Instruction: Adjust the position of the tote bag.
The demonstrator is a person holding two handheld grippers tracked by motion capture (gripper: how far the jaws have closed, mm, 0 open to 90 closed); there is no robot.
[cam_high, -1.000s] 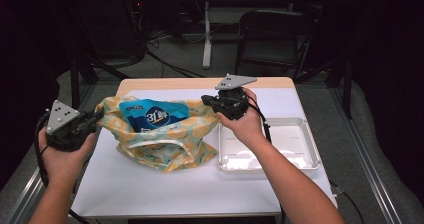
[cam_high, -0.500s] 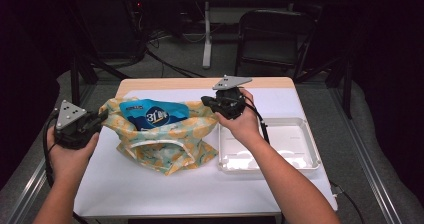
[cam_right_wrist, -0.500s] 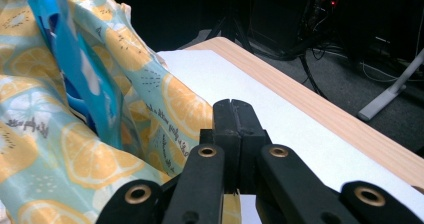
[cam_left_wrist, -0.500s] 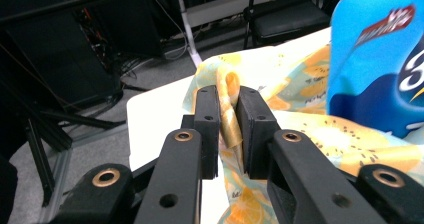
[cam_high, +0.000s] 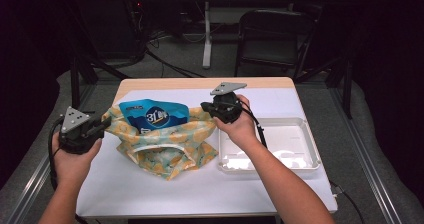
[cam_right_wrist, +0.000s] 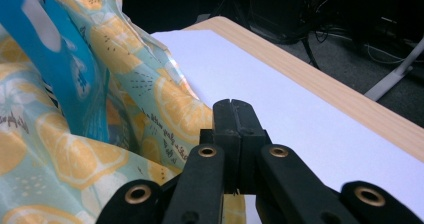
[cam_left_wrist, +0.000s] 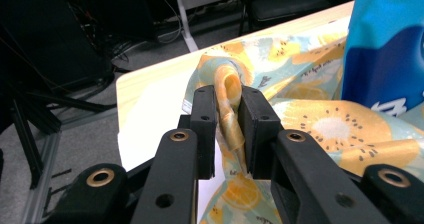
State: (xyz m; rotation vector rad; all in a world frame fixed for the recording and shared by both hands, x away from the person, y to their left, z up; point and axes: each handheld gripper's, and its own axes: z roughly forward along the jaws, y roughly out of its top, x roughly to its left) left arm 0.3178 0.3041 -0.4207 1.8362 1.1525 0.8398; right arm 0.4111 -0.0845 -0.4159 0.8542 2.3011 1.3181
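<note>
My left gripper point(cam_left_wrist: 228, 91) had the bag's handle strap point(cam_left_wrist: 231, 129) between its pads. The orange loop stood up out of the gap, touching both pads. Those jaws had just been opening, so I judged the pinch was slackening, though the strap had not slipped free. I held the strap because it gave me the left end of the bag's mouth without crumpling the cloth.

My right gripper point(cam_right_wrist: 233, 106) was clenched tight, tips pressed together, right against the far end of the fruit-print tote bag point(cam_high: 165, 151). Printed cloth showed just under the jaws, but I could not tell whether a fold was caught in them. With one gripper at each end, the bag's mouth was stretched wide between them and kept from sagging shut.

The bag lay on the white table top point(cam_high: 150, 194), left of centre. A blue snack pouch point(cam_high: 154, 116) stood in its open mouth, leaning toward the far edge with its top half poking out. I judged the spread mouth was there to let the pouch settle in or come out cleanly.

A white tray point(cam_high: 305, 149) sat just beside the bag on my right.
</note>
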